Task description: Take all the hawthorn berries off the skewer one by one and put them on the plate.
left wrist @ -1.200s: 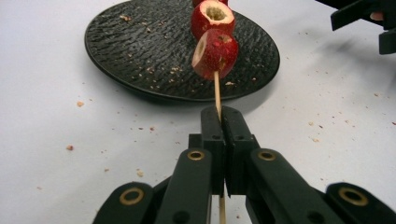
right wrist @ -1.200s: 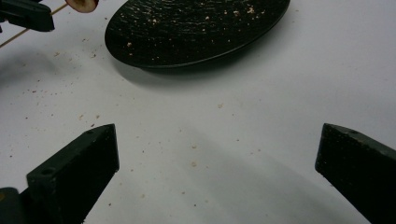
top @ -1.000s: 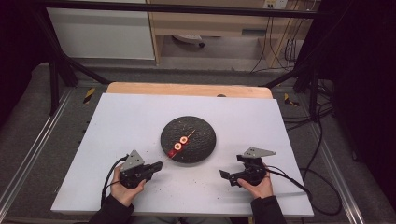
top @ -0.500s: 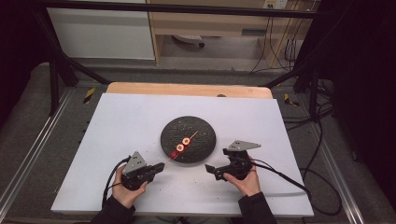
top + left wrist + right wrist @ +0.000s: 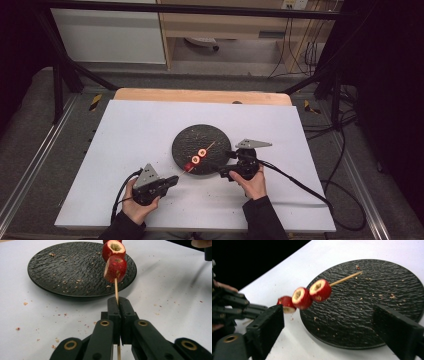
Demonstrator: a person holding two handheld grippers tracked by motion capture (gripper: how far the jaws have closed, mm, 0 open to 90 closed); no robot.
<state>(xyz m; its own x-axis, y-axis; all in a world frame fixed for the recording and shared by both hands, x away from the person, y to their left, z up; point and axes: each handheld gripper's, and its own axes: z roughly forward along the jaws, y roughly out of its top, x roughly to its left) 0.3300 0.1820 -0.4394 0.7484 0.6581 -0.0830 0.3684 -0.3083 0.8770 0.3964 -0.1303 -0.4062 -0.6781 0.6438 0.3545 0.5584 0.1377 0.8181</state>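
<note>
A wooden skewer (image 5: 116, 288) carries three red, cored fruit pieces (image 5: 320, 290) and slants over the near edge of a black textured plate (image 5: 210, 137). My left gripper (image 5: 118, 302) is shut on the skewer's lower end, just in front of the plate (image 5: 62, 272). In the high view the left gripper (image 5: 172, 180) sits at the plate's near left. My right gripper (image 5: 225, 163) is at the plate's near right edge, jaws pointing left toward the fruit. Its jaws (image 5: 328, 315) have just been closing but still stand wide apart; the fruit lies ahead of them, untouched.
Crumbs are scattered on the plate (image 5: 374, 290) and the white tabletop (image 5: 125, 135). A wooden strip (image 5: 200, 95) runs along the table's far edge. Black cables (image 5: 300, 182) trail off right. Metal rails flank the table.
The right gripper has moved left and away from the table's front edge up to the plate's rim, and its jaws have narrowed a little. The left gripper and skewer have stayed put.
</note>
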